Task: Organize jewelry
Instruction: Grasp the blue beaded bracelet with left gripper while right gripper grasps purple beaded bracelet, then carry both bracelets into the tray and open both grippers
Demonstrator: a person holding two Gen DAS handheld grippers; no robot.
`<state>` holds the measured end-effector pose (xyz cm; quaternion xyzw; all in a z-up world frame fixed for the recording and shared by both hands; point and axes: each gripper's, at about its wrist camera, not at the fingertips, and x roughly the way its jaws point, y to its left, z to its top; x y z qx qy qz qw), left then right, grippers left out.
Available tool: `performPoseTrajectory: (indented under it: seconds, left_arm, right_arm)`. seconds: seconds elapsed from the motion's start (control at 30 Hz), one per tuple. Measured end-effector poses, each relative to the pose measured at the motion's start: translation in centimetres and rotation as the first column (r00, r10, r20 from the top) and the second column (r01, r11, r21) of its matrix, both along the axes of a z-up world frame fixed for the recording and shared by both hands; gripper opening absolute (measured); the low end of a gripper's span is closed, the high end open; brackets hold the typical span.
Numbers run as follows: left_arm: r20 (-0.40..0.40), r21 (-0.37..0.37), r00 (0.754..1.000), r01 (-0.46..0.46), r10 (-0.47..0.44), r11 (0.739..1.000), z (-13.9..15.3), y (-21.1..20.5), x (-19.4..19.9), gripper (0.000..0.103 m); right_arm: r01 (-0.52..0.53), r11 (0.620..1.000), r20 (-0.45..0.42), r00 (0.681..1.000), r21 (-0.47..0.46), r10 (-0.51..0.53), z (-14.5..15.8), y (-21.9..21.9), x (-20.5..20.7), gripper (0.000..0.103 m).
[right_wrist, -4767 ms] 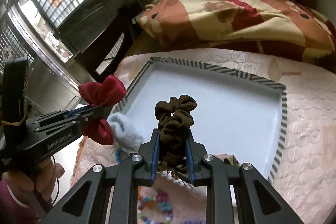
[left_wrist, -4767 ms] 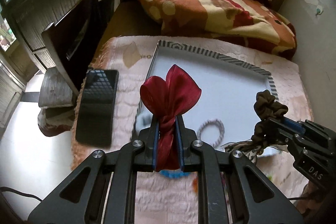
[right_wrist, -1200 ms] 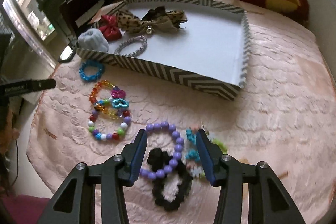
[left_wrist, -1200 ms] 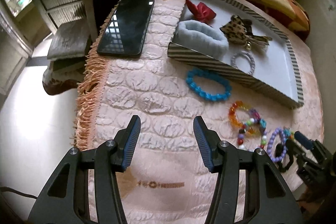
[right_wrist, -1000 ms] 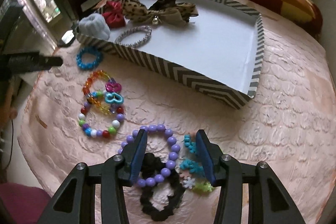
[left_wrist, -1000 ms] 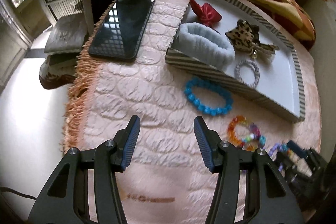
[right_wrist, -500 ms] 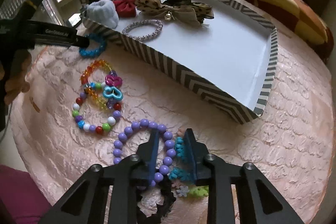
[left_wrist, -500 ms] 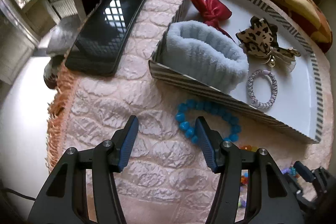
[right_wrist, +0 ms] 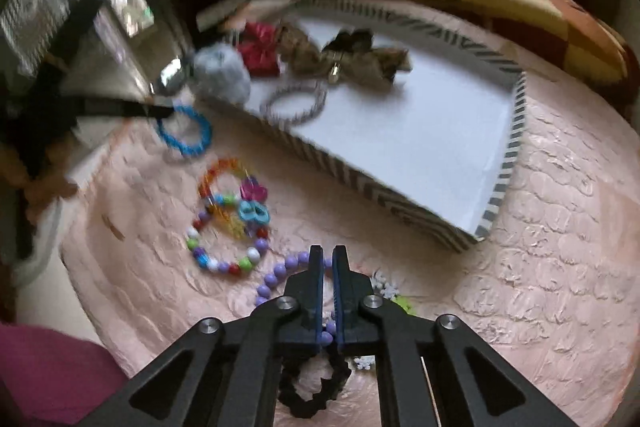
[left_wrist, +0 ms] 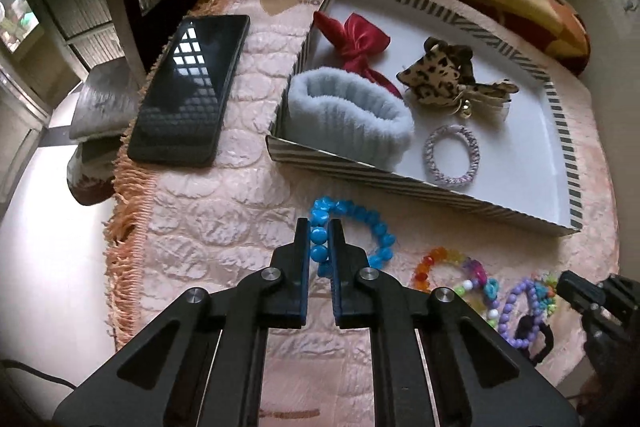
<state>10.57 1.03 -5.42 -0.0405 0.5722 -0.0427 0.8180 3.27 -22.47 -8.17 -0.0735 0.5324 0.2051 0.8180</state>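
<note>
**Both grippers closed on bracelets**

The left gripper [left_wrist: 319, 227] has just closed on the blue bracelet [left_wrist: 352, 231], which lies on the bed near the tray's [left_wrist: 400, 183] front wall. The right gripper [right_wrist: 327, 255] has just closed on the purple bracelet [right_wrist: 276, 277], near the bed's front edge, beside a black scrunchie [right_wrist: 316, 391].

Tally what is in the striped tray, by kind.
Bows: 3 (red bow, leopard-print bow, brown bow)
Fluffy bands: 1 (grey fluffy band)
Hair ties: 1 (braided hair tie)
Total: 5
</note>
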Motion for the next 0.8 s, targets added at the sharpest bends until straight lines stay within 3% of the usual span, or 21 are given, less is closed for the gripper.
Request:
performPoseTrajectory:
  seconds: [0.13, 0.37, 0.6, 0.8]
  left_arm:
    - [-0.007, -0.02, 1.0, 0.001, -0.001, 1.0, 0.5, 0.3, -0.4, 0.007]
    - [0.016, -0.016, 1.0, 0.012, -0.012, 1.0, 1.6, 0.6, -0.9, 0.007]
    - [0.021, -0.024, 1.0, 0.02, -0.02, 1.0, 2.3, 0.7, -1.3, 0.007]
    - [0.05, -0.037, 0.998, 0.045, -0.043, 0.998, 3.8, 0.2, -1.5, 0.007]
  right_arm:
    - [-0.061, 0.993, -0.011, 0.998, -0.105, 0.06, -1.8, 0.4, -0.2, 0.004]
    - [-0.133, 0.984, -0.028, 0.991, -0.122, 0.13, -2.6, 0.7, -0.2, 0.009]
    - [-0.038, 0.999, -0.053, 0.998, -0.019, 0.037, -2.4, -0.3, 0.5, 0.009]
    - [0.014, 0.997, 0.006, 1.0, 0.081, -0.014, 1.3, -1.4, 1.0, 0.009]
